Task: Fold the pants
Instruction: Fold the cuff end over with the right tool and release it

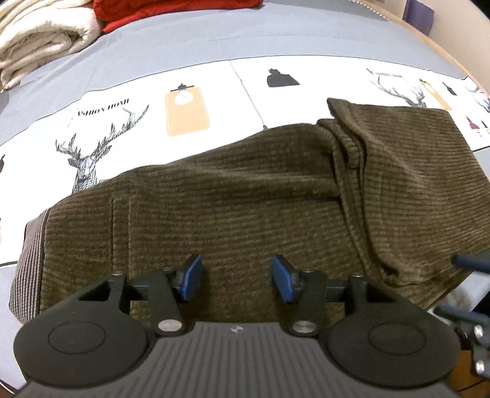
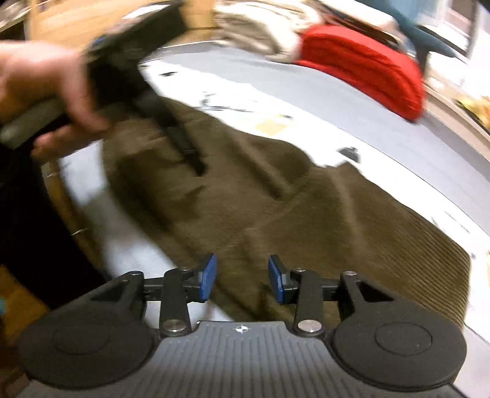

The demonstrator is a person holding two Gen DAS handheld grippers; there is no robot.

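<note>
Through my left wrist camera, my left gripper (image 1: pixel 235 280) hangs over the near part of the pants (image 1: pixel 245 196), its blue pads spread with only corduroy showing behind the gap; nothing is pinched. The pants, olive-brown and ribbed, lie across a printed sheet (image 1: pixel 196 91) with deer drawings on what looks like a bed. The striped waistband (image 1: pixel 29 263) is at the left, and at the right the legs are doubled back over the body in a thick layered fold (image 1: pixel 398 159). I judge that fold is why both my tools are free: the cloth lies by its own weight. A rolled cream blanket (image 1: pixel 39 39) and a red cloth (image 1: pixel 171 12) sit well apart at the far edge.

Through my right wrist camera, which is blurred, my right gripper (image 2: pixel 242 283) is likewise spread over the pants (image 2: pixel 275 199), with fabric below the pads but none clamped between them. At upper left, my left hand (image 2: pixel 46 88) holds the other tool's dark body above the cloth. The red cloth (image 2: pixel 367 67) is at the far side here too. I'd say the next fold calls for each gripper to take an edge; the bulky layers may slip if pinched shallowly.
</note>
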